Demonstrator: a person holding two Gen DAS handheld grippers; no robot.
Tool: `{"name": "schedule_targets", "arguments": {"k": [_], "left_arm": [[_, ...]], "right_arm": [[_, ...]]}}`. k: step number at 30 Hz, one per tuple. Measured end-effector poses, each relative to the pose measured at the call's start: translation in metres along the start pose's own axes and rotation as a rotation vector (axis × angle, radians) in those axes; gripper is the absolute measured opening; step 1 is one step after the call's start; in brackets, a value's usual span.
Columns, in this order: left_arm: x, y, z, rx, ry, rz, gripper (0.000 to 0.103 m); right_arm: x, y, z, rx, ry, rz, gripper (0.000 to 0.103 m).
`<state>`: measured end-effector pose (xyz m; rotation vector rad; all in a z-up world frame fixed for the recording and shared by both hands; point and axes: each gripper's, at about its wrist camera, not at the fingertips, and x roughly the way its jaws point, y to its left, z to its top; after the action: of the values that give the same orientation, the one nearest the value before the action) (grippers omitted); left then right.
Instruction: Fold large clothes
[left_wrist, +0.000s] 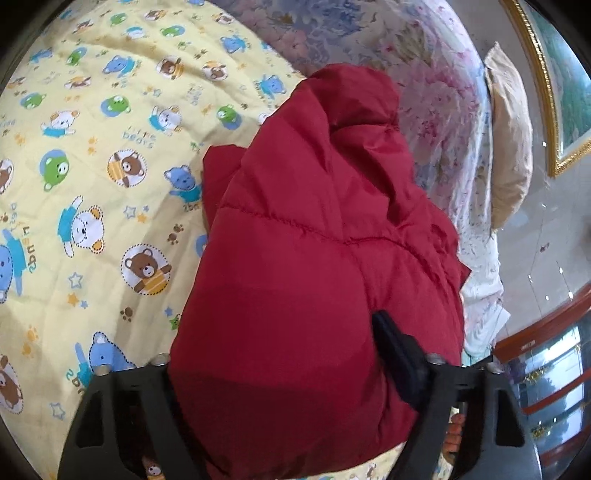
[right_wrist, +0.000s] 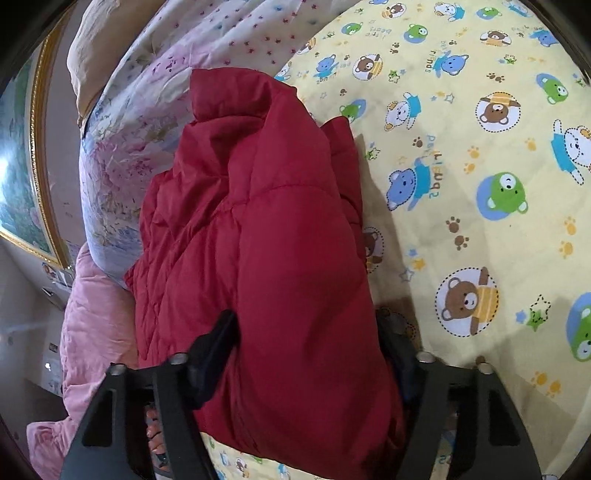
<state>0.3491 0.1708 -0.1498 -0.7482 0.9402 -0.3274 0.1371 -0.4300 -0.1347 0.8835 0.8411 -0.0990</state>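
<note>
Left wrist: left gripper (left_wrist: 288, 369) and right gripper (right_wrist: 306, 332) both seemingly clamp the red jacket (left_wrist: 317, 229). Mid-fold now; next, lay it flat on the bear sheet (left_wrist: 92, 184).

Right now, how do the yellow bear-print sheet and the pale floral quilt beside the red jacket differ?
The yellow bear-print sheet lies flat and fairly smooth; the pale floral quilt is bunched into a raised heap. The sheet carries bold cartoon bears in blue, green and brown; the quilt has faded pink and purple flowers. Both are bedding touching the red puffer jacket.
</note>
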Motion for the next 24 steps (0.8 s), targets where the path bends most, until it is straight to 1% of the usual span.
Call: {"name": "schedule_targets", "arguments": {"k": [1,2,3,5,7,12,15,19,22,24], "left_arm": [[-0.002,-0.002,0.0,0.011,-0.003,-0.003,0.067],[-0.004,-0.005,-0.001,0.024,-0.007,-0.004,0.061],[-0.007,-0.008,-0.001,0.037,-0.012,-0.003,0.057],[-0.015,-0.016,-0.003,0.071,-0.023,0.009,0.052],[-0.024,-0.025,-0.007,0.103,-0.034,0.014,0.048],[-0.061,-0.039,-0.023,0.122,-0.056,-0.02,0.044],[-0.088,-0.037,-0.043,0.122,-0.055,-0.034,0.043],[-0.126,-0.03,-0.072,0.116,-0.041,-0.039,0.043],[-0.152,-0.024,-0.092,0.109,-0.029,-0.049,0.043],[-0.171,-0.02,-0.108,0.102,-0.024,-0.061,0.043]], "right_arm": [[-0.001,0.001,0.0,-0.002,0.001,0.004,0.06],[-0.002,0.003,0.0,-0.005,0.001,0.006,0.055],[-0.004,0.004,0.0,-0.009,0.0,0.009,0.052],[-0.01,0.01,0.0,-0.023,-0.002,0.018,0.043],[-0.018,0.02,0.0,-0.042,-0.008,0.023,0.04],[-0.043,0.04,-0.009,-0.079,-0.017,0.049,0.037],[-0.059,0.05,-0.025,-0.098,-0.009,0.06,0.036],[-0.082,0.053,-0.062,-0.109,0.015,0.075,0.036],[-0.096,0.051,-0.088,-0.093,0.028,0.091,0.036],[-0.104,0.049,-0.1,-0.082,0.031,0.099,0.036]]}}
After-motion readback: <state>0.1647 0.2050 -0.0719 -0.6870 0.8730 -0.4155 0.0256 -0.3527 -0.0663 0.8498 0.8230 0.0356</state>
